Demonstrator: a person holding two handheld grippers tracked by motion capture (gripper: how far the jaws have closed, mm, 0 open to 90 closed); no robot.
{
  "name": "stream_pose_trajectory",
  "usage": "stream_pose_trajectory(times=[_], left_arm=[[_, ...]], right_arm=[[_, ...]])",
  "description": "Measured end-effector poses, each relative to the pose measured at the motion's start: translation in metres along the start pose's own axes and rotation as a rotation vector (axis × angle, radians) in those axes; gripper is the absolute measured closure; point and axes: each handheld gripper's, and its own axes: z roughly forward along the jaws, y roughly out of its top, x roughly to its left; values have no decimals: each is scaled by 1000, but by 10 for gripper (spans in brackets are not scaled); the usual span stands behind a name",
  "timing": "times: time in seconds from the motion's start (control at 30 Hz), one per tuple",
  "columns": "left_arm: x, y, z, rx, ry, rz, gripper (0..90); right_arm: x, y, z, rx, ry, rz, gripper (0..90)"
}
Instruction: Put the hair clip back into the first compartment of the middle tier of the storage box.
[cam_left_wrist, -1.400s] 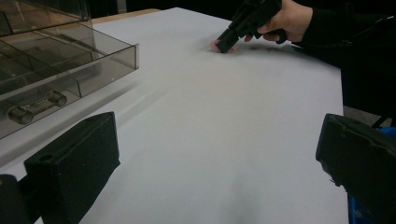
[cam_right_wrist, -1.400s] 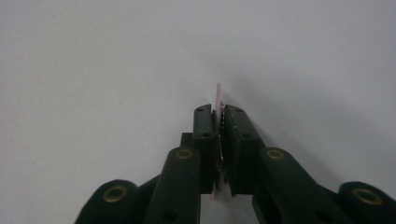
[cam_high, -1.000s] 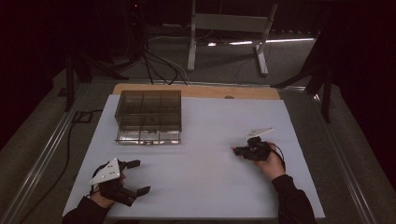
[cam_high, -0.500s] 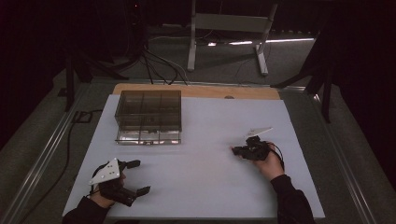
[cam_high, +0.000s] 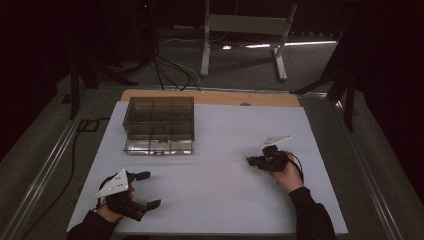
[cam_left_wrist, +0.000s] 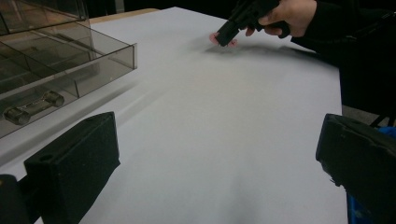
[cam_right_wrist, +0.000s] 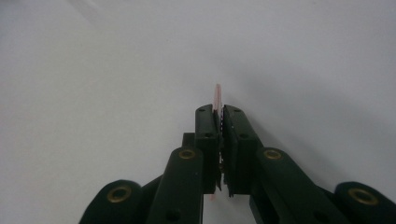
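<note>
Pinching a thin pink disc (cam_right_wrist: 217, 95) edge-on, the right tool (cam_high: 260, 161) hovers well right of the clear drawer box (cam_high: 159, 124), likely for filing, while the left tool (cam_high: 147, 189) waits spread.

the right gripper (cam_right_wrist: 218, 114) rises from the bottom edge, its two black jaws pressed nearly together, with brass-coloured rivets at the linkage joints. a thin pink piece (cam_right_wrist: 217, 96) is clamped edge-on between the jaws, upright; its top pokes out past the tips and a bit shows below the pads. behind it lies a plain pale surface (cam_right_wrist: 93, 70), darker in shadow at the right.
</note>
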Motion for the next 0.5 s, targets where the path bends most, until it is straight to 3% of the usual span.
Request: stream_pose_trajectory(times=[0.5], left_arm=[[-1, 0, 1, 3, -2, 3, 4]], right_arm=[[7, 8, -1, -11, 8, -15, 852]])
